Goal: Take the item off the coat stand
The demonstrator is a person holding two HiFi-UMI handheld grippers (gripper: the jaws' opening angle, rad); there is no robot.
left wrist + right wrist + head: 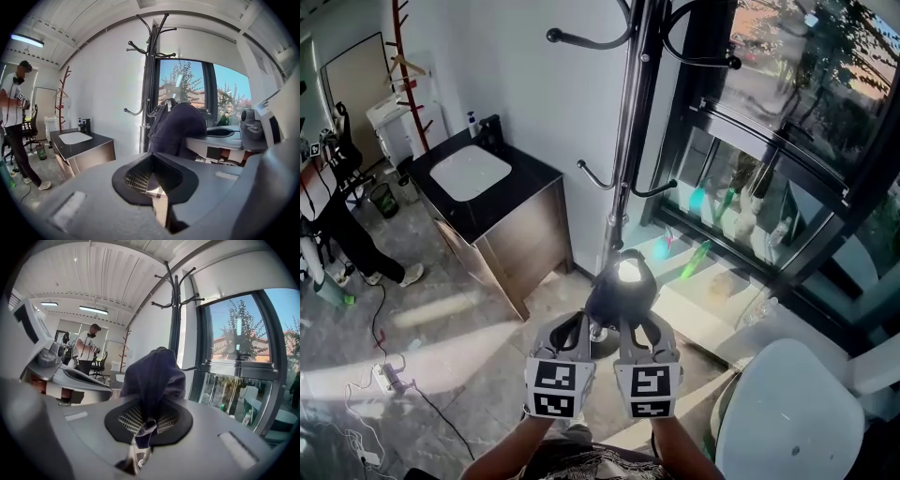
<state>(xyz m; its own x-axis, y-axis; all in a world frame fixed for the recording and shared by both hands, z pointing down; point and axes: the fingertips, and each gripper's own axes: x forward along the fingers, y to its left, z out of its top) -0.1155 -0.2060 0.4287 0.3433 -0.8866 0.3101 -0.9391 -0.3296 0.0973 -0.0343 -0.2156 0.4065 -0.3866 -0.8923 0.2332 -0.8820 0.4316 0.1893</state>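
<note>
The right gripper (pixel 139 451) is clenching a fold of the dark navy cloth item (pixel 154 373) — sitting lower centre of the head view, just before the coat stand (pixel 628 141) pole — while the left gripper (pixel 157 199) is sitting closed on nothing beside it.

You stand by a white wall (pixel 525 112) on a grey marbled floor (pixel 441 337). Ahead to your left sits a dark cabinet (pixel 511 234) with a white basin (pixel 471 172). To your right, a dark-framed window (pixel 787 122) lets in daylight.
</note>
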